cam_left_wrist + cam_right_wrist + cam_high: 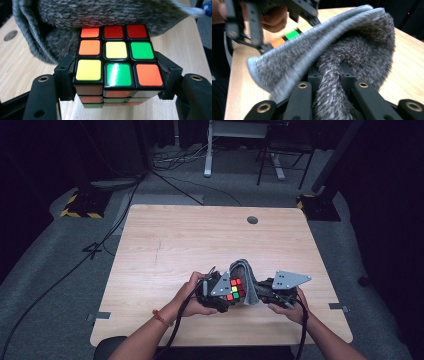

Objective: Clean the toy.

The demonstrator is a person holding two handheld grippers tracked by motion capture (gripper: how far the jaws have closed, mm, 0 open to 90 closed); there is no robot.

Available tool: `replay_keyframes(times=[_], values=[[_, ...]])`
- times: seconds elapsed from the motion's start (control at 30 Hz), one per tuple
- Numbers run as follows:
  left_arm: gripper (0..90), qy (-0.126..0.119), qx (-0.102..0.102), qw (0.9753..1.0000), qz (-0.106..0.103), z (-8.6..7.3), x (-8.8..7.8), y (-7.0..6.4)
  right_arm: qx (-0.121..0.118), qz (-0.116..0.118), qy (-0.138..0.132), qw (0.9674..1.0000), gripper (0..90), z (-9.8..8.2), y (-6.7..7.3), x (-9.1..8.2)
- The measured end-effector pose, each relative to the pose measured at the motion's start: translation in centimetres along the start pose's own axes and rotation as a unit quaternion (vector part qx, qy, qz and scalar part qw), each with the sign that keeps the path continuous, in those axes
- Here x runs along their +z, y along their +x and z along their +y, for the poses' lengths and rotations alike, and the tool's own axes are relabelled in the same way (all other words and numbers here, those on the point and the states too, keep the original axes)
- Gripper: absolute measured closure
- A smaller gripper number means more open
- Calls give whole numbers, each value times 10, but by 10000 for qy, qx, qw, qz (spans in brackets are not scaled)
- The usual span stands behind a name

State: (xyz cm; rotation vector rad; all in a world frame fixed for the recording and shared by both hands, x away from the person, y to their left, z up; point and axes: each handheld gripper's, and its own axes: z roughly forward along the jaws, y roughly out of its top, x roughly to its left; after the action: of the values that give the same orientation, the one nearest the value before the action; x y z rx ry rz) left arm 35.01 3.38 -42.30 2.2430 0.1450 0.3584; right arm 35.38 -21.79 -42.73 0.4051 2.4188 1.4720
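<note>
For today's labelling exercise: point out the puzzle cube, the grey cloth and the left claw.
puzzle cube [116, 50], left gripper view, yellow centre sticker.
grey cloth [362, 47], right gripper view, fuzzy fold.
left claw [117, 82], left gripper view, midway between its jaws.

The colourful plastic puzzle cube [117, 60] has smooth, shiny stickers in red, orange, yellow and green, and a bright light glints on one green square. Its frame is black plastic. The fluffy grey cloth [352, 47] looks soft and fuzzy, with lots of short hairs, and a smoother stitched edge runs along its border. The left hand-held gripper [117, 82] has black plastic jaws that look dull, not shiny, with small round gold metal rings in them. The right hand-held gripper [332, 82] looks the same. The light wooden counter [175, 240] is smooth and pale, with fine lines in the wood.
</note>
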Motion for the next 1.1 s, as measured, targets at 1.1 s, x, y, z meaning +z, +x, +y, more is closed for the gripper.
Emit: replay_keyframes(times=[1.1], values=[[333, 65, -12, 9998, 193, 0, -3, 4, -18, -10, 274, 9996, 766, -8, -3, 7]])
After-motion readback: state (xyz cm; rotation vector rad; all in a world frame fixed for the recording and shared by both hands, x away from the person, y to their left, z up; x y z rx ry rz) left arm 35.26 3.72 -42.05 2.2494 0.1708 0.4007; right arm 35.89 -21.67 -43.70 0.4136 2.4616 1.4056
